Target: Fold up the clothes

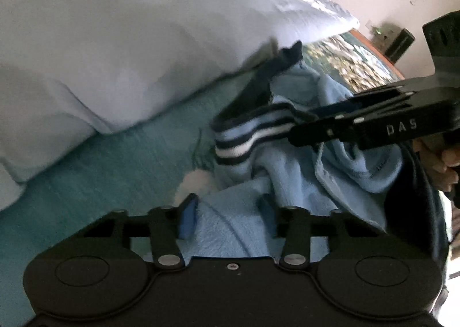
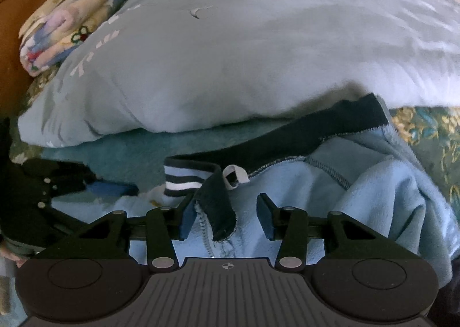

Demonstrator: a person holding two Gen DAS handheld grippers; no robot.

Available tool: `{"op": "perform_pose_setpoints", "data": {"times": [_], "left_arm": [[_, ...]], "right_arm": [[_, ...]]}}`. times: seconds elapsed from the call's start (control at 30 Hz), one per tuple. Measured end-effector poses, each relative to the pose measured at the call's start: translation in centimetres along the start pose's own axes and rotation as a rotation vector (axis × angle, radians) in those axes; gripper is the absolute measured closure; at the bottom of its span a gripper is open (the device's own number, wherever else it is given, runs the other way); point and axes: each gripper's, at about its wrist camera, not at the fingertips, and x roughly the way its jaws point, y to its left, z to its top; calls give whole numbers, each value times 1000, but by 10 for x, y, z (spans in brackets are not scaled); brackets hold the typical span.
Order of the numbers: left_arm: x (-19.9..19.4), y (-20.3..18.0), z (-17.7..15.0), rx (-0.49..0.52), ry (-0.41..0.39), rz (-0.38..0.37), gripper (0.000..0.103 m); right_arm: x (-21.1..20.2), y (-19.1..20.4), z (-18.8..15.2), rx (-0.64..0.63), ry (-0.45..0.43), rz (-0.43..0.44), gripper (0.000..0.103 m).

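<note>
My left tool (image 1: pixel 227 217) sits low over the pale blue fleece (image 1: pixel 244 229), which lies rumpled on the bed (image 1: pixel 100 171) just in front of a big grey pillow (image 1: pixel 129 39). Its jaws straddle a fold of the fleece at mid width, but I cannot tell from the left view whether the pads (image 1: pixel 188 219) actually press the cloth or only stand beside it. My right tool (image 2: pixel 227 214) is in the same doubt: its jaws stand half apart around the dark collar flap (image 2: pixel 218 206), the left pad touching the flap's edge, the right pad clear of it with fleece showing in the gap. I would not call that a grip.

The main risk is a one-sided lift. If either tool has only brushed the pile, that side will slip out as I raise it and the garment will swing from one corner and bunch worse than it is now.

A second risk is pinching too much. The fleece is thick and doubled over, so I may catch two layers at once and fold the inside of the garment into itself.

The striped cuff (image 2: pixel 184 180) lies near the collar, and the white hanging loop (image 2: pixel 234 176) sits just beyond my right jaws; either could snag on a finger.

The pillow also overhangs the dark collar band (image 2: pixel 316 128), so dragging may pull the fleece against it.
</note>
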Motion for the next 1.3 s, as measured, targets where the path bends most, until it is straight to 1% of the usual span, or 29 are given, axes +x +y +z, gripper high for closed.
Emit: {"op": "perform_pose_setpoints", "data": {"times": [0.03,0.07,0.1,0.13,0.2,0.27,0.37,0.47,0.53,0.57,0.63,0.77,0.87,0.9,1.07,1.1,1.13,1.17,1.23,1.3], "left_arm": [[1,1,0,-6,3,-1,69],[2,3,0,-26,-1,14,72],[2,4,0,-48,-4,33,80],[2,3,-1,-72,-5,66,85],[1,-3,-4,-94,-11,142,89],[-6,-12,-9,-118,-26,232,91],[-28,-21,-18,-140,-95,347,92],[-51,-22,-30,-183,-152,402,92],[-49,-21,-36,-139,-131,457,92],[-44,-18,-39,-148,-113,466,92],[-35,-13,-40,-175,-95,479,92],[-23,-14,-41,-148,-87,520,91],[-14,-7,-45,-165,-70,524,87],[-13,-6,-46,-171,-70,528,84],[-13,-4,-42,-223,-72,516,83],[-16,-4,-42,-240,-73,503,82],[-22,-5,-41,-260,-81,487,82],[-29,-6,-41,-280,-89,471,82],[-50,-9,-42,-320,-121,451,73],[-74,-19,-52,-400,-175,442,70]], "right_arm": [[0,0,0,-2,-2,8,61],[1,1,0,-13,-3,16,61],[1,1,1,-18,-3,22,66],[2,1,2,-22,-3,27,81],[4,2,4,-21,11,23,95],[4,2,5,-23,17,22,97],[1,6,9,-35,2,49,97],[-7,16,15,-75,-30,91,97],[-4,24,20,-141,-37,82,97],[2,27,22,-165,-28,67,97],[17,28,24,-166,-6,41,97],[48,26,23,-143,23,-9,97],[64,25,19,-127,36,-34,97],[66,25,19,-130,34,-39,97],[68,29,25,-140,61,-52,97],[64,29,27,-137,69,-43,93],[59,28,28,-133,67,-31,88],[48,27,28,-131,47,-14,83],[23,25,27,-130,5,34,62],[-11,21,17,-120,-56,48,60]]}}
